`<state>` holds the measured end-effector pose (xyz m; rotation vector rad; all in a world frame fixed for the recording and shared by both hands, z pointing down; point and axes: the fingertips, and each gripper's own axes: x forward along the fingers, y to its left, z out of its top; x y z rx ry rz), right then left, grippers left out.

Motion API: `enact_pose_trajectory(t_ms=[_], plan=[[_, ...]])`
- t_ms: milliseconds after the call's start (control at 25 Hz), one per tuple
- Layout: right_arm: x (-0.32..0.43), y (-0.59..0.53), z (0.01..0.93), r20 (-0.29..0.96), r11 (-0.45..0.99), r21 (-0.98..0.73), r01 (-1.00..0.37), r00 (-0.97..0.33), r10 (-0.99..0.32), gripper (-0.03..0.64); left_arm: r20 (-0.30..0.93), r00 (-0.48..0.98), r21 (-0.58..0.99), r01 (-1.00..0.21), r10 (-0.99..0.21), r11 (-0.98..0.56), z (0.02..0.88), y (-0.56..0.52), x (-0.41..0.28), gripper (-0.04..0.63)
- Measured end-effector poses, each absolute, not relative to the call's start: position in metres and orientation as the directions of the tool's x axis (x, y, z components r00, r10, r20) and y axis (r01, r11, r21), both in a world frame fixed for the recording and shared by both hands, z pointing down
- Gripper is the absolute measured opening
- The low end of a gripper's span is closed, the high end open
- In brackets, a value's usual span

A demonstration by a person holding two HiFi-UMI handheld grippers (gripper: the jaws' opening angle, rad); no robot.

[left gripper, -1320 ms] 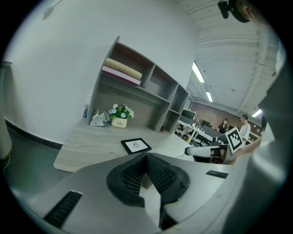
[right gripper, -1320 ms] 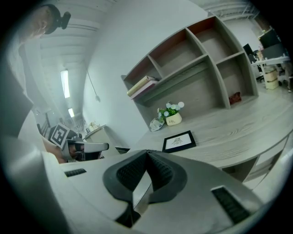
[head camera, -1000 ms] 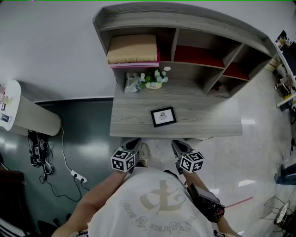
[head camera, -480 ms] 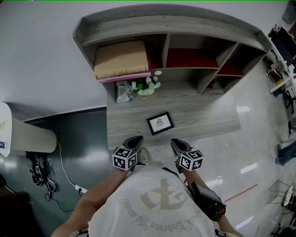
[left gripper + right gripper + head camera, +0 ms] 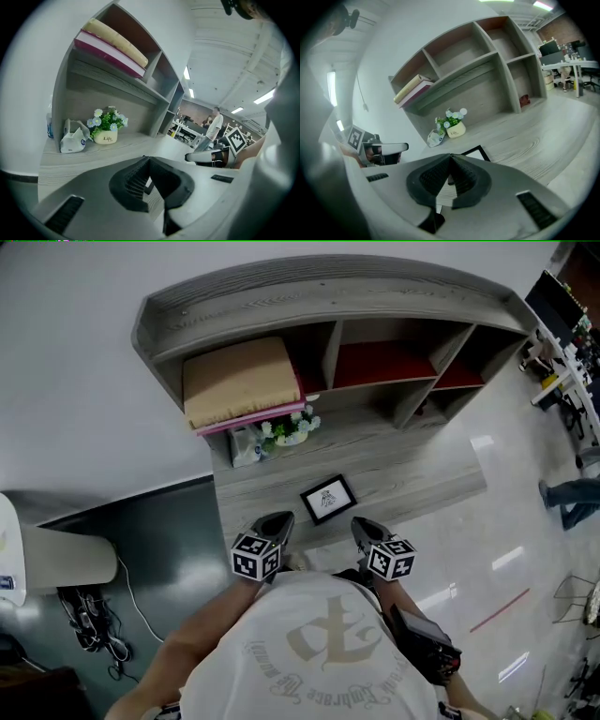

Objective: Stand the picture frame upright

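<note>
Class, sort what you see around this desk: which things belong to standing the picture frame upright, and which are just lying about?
Part of the job:
- picture frame, lying flat on the desk
- left gripper and right gripper, both shut and empty

Just lying about:
- flower pot
- white packet
- tan folded cloth in the shelf unit

The picture frame (image 5: pixel 328 500) holds a drawing (dark lines) too small to tell.
</note>
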<state>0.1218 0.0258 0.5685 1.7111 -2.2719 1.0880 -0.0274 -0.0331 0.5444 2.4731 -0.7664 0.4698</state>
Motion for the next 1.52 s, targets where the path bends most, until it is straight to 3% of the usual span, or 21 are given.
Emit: enact_pose_trajectory(t_ms=[720, 1400, 1520], plan=[[0.132, 0.012, 0.591, 0.527, -0.016, -0.500, -0.866, -0.290, -0.799, 0.005, 0.482, 0.822, 0.355, -0.500, -0.304, -0.790, 0.560, -0.056, 0.001, 0.012], [0.135, -0.014, 0.661, 0.659, -0.123, -0.537, -0.835, -0.324, -0.679, 0.006, 0.626, 0.761, 0.311, -0.441, -0.167, -0.842, 0.616, -0.087, 0.047, 0.014], [0.135, -0.014, 0.672, 0.669, -0.175, -0.571, -0.802, -0.330, -0.666, 0.006, 0.660, 0.739, 0.298, -0.427, -0.139, -0.854, 0.630, -0.091, 0.055, 0.057]])
